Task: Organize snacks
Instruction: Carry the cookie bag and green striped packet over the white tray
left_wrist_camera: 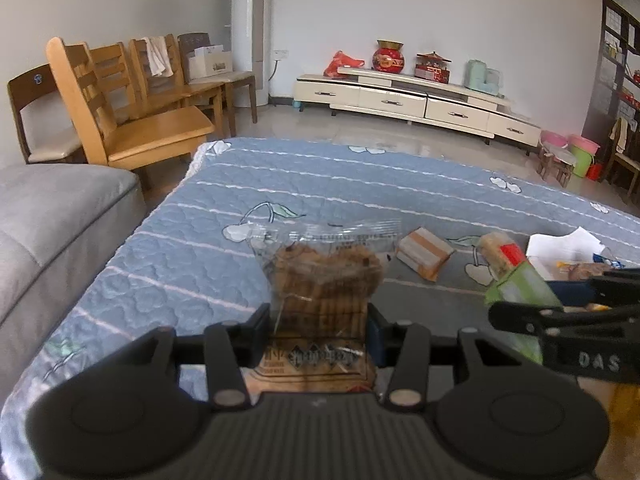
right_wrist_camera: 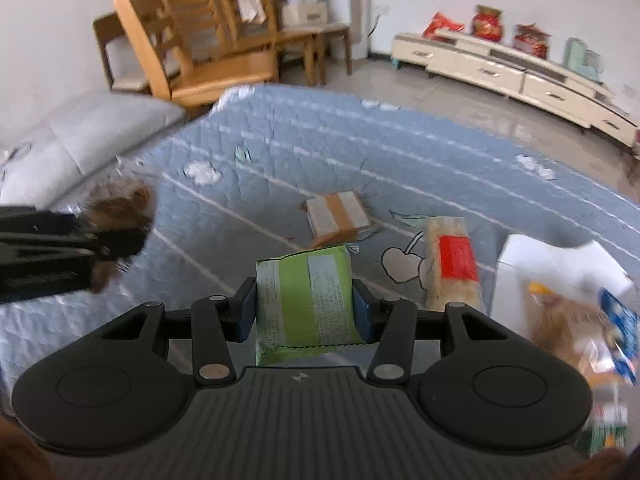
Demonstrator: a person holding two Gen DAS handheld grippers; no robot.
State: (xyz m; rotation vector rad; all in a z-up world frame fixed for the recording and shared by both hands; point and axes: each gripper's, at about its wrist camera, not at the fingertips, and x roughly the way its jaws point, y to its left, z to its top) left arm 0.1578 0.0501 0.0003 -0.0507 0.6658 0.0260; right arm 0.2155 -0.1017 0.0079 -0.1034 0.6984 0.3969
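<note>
Clamped between my left gripper's (left_wrist_camera: pixel 318 330) pads, the clear biscuit bag (left_wrist_camera: pixel 320 276) stood upright at centre frame. My right gripper (right_wrist_camera: pixel 305 312) pinched the green packet (right_wrist_camera: pixel 306 300), lifted, I judged, toward the white box (right_wrist_camera: pixel 552 268) lower right.

Each view originates just behind its own gripper and faces forward and downward along the two fingers, across a blue quilted cover (left_wrist_camera: pixel 280 184) toward the far wall. The left wrist view is set to the left; the right gripper (left_wrist_camera: pixel 560 316) enters its right edge. The right wrist view is set to the right; the left gripper (right_wrist_camera: pixel 120 240) enters its left edge. Both views share the cover, the wooden chairs (right_wrist_camera: pixel 208 52), the low cabinet (left_wrist_camera: pixel 400 96) and the orange-and-white packet (right_wrist_camera: pixel 338 216).
</note>
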